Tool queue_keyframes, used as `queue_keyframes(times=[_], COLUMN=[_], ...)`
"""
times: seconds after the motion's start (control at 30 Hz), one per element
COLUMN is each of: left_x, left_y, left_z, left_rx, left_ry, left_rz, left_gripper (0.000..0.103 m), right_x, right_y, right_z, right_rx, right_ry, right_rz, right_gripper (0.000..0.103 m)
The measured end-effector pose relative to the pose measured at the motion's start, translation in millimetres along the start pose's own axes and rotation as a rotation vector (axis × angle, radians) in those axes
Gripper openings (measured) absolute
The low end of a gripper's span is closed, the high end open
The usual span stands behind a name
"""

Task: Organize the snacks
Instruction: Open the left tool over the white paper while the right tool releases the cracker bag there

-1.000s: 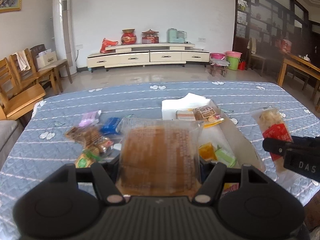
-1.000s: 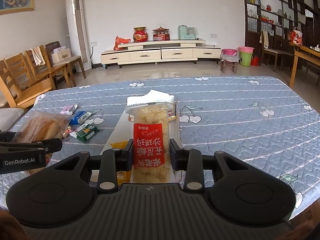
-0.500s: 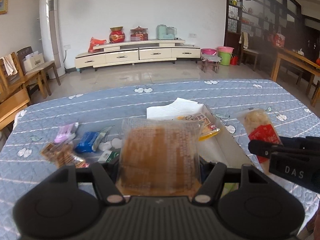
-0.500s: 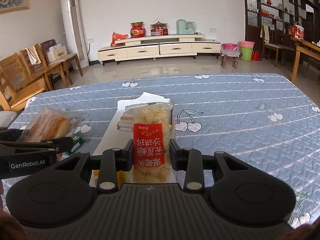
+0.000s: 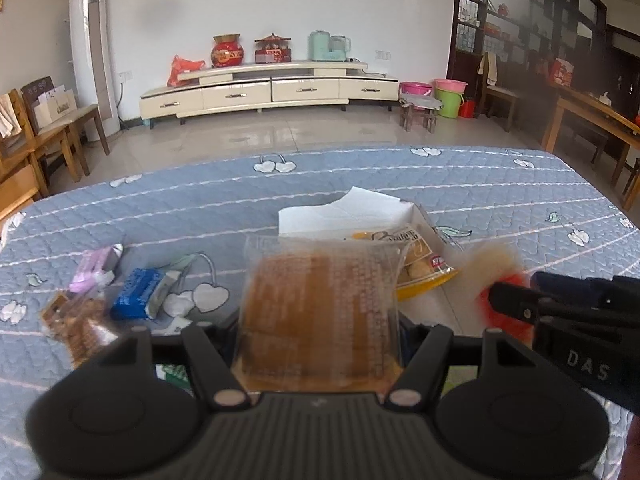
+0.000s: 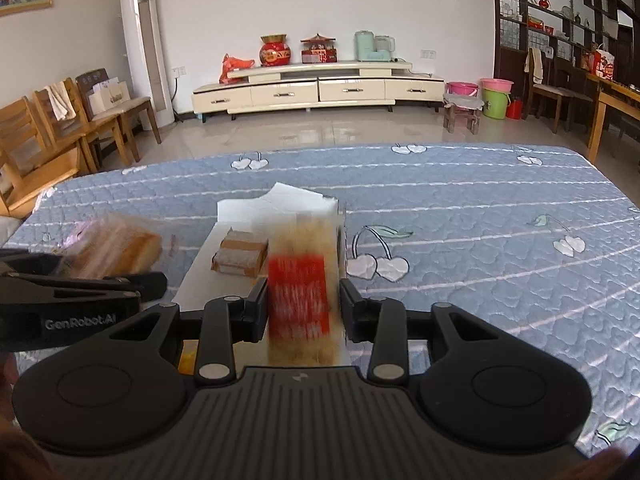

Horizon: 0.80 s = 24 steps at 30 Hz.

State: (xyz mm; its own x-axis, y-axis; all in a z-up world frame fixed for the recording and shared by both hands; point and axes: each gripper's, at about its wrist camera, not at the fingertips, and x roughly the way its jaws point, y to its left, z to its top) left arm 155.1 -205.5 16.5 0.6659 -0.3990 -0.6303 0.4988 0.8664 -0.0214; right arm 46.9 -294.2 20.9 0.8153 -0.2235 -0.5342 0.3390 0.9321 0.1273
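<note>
Both grippers hold a snack packet above the white box on the blue quilted table.

On the left of the quilt [image 5: 360,184] lie loose snacks: a brown packet [image 5: 76,324], a pink packet [image 5: 96,266] and a blue packet [image 5: 138,298]. The left gripper [image 5: 318,340] is clenched on a clear bag of brown cake [image 5: 320,308], held upright over the near end of the white box [image 5: 360,212], in which a yellow bag [image 5: 420,264] lies. To the right, the right gripper [image 6: 302,306] grasps a tall red-labelled bag of puffed rice [image 6: 300,280], blurred, above the same box [image 6: 276,204], where a small brown-wrapped bar [image 6: 240,256] rests.
</note>
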Motion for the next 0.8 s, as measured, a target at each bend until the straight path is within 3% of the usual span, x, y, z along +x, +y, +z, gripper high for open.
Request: queue_keyframes(times=[0.07,0.3,0.33,0.37,0.4,0.43,0.6,0.8], left_x=[4,23,24,25,24,20,0,-33], left_y=[-2,-17,-21,-23,-25,-26,-20,0], left_z=[0,4,4,5,6,6,8,-1], left_rx=[0.009,0.030,0.035,0.039,0.043,0.045,0.047,0.038], left_ry=[0.007,0.031,0.032,0.029,0.019,0.004,-0.030,-0.041], left_rz=[-0.010,-0.095,-0.107,-0.108,-0.102,-0.097,-0.071,0.023], left_gripper=[0.068,0.069,0.072,0.083,0.094,0.095,0.095,0.095], right_x=[-5,-26,-30,-33,-36,-38,-46,-54], right_y=[-2,-9,-12,-13,-14,-14,-11,-3], right_z=[-2,-5,-6,-7,-7,-7,-6,-11], right_rx=[0.008,0.026,0.033,0.038,0.041,0.041,0.035,0.031], right_ry=[-0.015,-0.082,-0.088,-0.093,-0.097,-0.100,-0.118,-0.116], right_rz=[0.007,-0.046,-0.051,-0.052,-0.054,-0.055,-0.061,-0.036], right_gripper=[0.071,0.072,0.072,0.072,0.072,0.072,0.073,0.078])
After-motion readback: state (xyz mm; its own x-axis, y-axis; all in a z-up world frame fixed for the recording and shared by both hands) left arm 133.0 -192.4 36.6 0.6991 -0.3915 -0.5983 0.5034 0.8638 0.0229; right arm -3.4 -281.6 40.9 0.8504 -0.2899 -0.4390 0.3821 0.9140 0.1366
